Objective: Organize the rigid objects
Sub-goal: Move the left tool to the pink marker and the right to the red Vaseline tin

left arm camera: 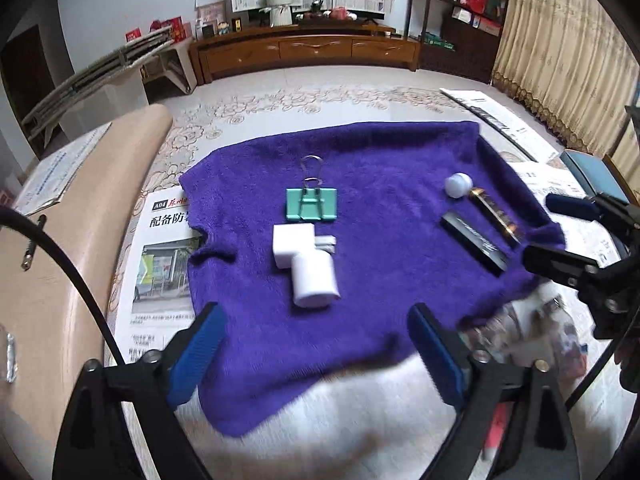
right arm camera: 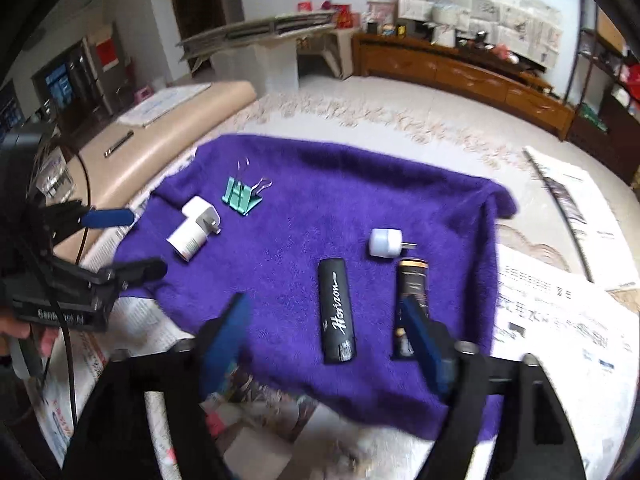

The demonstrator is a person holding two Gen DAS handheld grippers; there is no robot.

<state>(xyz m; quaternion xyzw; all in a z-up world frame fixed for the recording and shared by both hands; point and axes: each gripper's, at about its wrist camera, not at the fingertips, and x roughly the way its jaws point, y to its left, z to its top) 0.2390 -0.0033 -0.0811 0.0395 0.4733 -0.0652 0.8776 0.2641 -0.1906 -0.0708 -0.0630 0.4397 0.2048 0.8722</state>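
One binder clip [left arm camera: 312, 205], two white plugs [left arm camera: 294, 245], three tubes [right arm camera: 337, 311]

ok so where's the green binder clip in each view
Left wrist view: green binder clip sits centre frame on the purple towel, just beyond the white charger plug.
Right wrist view: clip sits upper left.
Shared landmark: the white charger plug beside it.

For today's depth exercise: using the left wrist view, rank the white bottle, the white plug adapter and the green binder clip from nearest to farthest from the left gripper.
1. White bottle: lying on the purple towel, just ahead of the open left gripper.
2. White plug adapter: touching the bottle's far end, slightly left.
3. Green binder clip: beyond the adapter, near the towel's middle.
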